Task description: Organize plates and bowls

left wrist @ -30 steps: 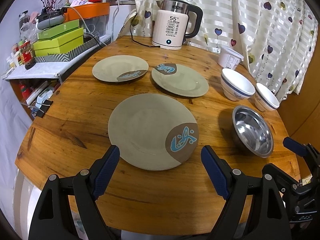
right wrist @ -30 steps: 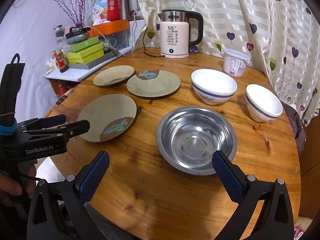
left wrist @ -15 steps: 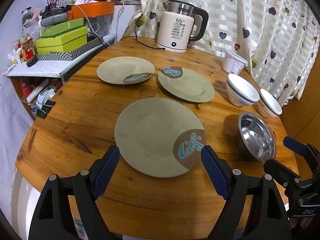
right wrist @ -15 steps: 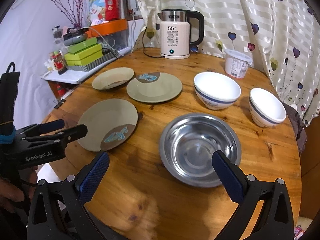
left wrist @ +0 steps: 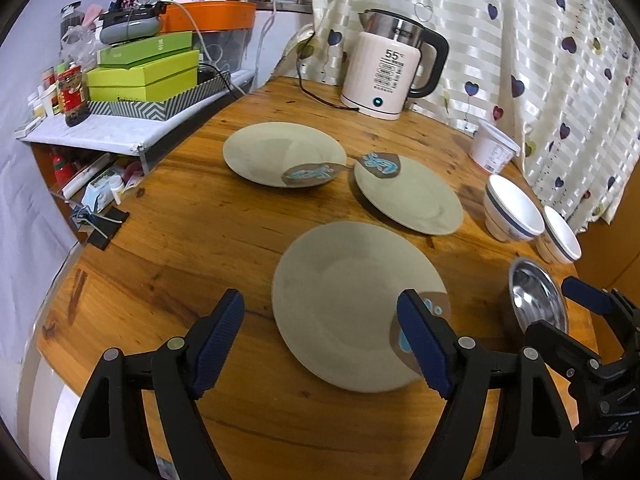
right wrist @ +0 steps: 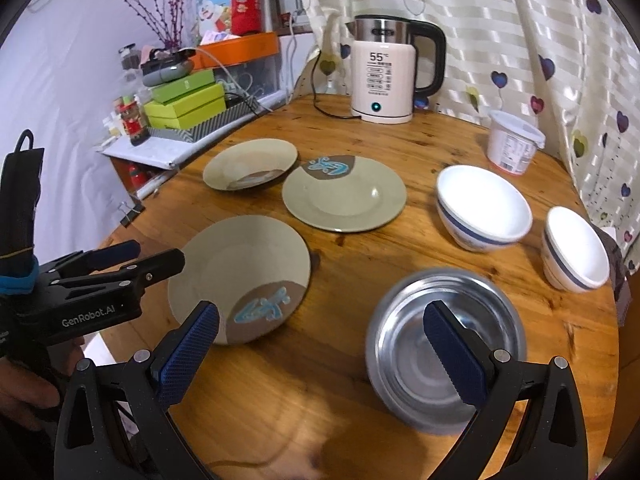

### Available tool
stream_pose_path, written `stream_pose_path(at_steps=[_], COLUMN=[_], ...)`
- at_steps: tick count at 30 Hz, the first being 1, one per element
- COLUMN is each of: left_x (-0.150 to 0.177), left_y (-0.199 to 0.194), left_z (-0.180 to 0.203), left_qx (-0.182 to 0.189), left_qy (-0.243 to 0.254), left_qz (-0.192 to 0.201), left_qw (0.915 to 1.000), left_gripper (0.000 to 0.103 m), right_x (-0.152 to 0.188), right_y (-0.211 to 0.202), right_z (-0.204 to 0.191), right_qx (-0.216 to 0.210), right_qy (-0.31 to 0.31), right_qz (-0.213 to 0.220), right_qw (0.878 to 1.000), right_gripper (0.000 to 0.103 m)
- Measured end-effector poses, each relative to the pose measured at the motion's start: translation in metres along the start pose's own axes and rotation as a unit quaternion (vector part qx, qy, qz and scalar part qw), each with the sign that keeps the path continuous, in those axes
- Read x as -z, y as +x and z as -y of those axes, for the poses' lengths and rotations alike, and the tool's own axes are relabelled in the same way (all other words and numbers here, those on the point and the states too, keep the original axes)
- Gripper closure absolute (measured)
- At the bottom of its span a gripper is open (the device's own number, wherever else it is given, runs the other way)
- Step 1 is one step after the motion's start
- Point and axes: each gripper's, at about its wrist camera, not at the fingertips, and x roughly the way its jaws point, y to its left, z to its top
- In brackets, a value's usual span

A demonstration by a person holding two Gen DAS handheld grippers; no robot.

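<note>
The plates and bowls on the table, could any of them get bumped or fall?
Maybe. The nearest plate lies close to the table edge, and the open left gripper has one finger already over its rim, so a clumsy push might slide it off. The steel bowl looks smooth, so it could slip from the open right gripper. The two far plates almost touch, so lifting one may knock the other.

I hold my left gripper and right gripper angled downward, jaws wide, the left's just narrowing slightly, nothing gripped.
</note>
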Motion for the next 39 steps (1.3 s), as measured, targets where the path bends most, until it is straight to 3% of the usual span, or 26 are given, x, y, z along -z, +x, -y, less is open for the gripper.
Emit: stream_pose_path(at_steps=[12, 25, 26, 28, 30, 33, 39], left_x=[-0.031, -0.067, -0.070, -0.077, -0.083, -0.091, -0.103], left_y=[0.013, 0.036, 0.038, 0.044, 0.049, 0.060, 0.087], left_z=[-0.038, -0.061, -0.062, -0.067, -0.070, -0.073, -0.087], left_qx=[-0.020, -0.018, -0.015, -0.005, -0.004, 0.004, 0.013], left_qy=[-0.030, -0.036, -0.037, -0.044, -0.046, -0.049, -0.075], left_qz=[0.007, -0.001, -0.001, -0.006, -0.007, -0.017, -0.039], left_qw=[0.9993, 0.9992, 0.9992, 0.9990, 0.9989, 0.9986, 0.9963], left_gripper=[0.024, 0.024, 0.024, 0.024, 0.024, 0.034, 0.035], right_x=[-0.046, -0.109, -0.114, -0.123, -0.130, -0.140, -0.160], right_y=[0.032, 0.078, 0.083, 0.096, 0.109, 0.130, 0.163], right_z=[-0.010, -0.013, -0.013, -0.010, -0.009, -0.010, -0.011], right_qx=[-0.032, -0.061, -0.066, -0.080, -0.096, -0.111, -0.135], right_qy=[-0.005, -0.019, -0.016, -0.003, 0.008, 0.018, 0.031], right_qz=[-0.014, -0.052, -0.056, -0.074, -0.092, -0.112, -0.129], right_qw=[0.999, 0.997, 0.996, 0.994, 0.991, 0.987, 0.982], right_gripper=[0.000, 0.001, 0.002, 0.019, 0.024, 0.030, 0.039])
